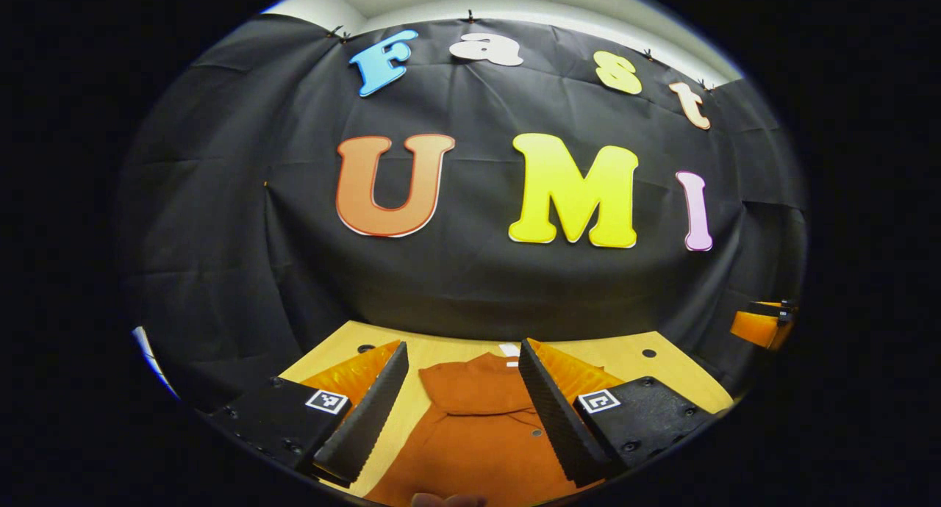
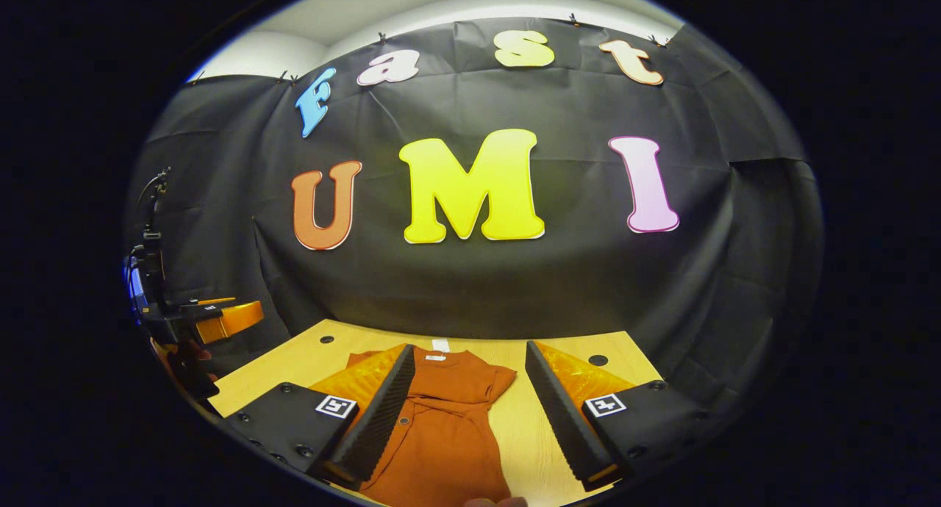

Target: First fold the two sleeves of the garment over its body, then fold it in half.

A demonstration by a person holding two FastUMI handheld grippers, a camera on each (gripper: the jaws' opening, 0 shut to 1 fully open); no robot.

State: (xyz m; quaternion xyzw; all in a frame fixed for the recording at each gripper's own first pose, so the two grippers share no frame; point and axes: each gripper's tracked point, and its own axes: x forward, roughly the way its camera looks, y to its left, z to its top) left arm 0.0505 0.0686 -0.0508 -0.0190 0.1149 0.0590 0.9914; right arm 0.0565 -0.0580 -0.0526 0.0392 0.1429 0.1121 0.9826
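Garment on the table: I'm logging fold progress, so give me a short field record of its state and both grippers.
garment: orange garment lying flat on the wooden table, collar toward the booth wall
sleeves: look folded in over the body
half fold: not yet done
left gripper: open, above the garment, holding nothing
right gripper: open, above the garment's right edge, holding nothing

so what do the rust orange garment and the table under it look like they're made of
The rust orange garment looks like a soft matte woven or knit fabric, cotton perhaps: it creases, lies limp and shows no shine. The pale yellow table looks like wood or wood-look laminate: faint grain lines, smooth flat surface with round holes.
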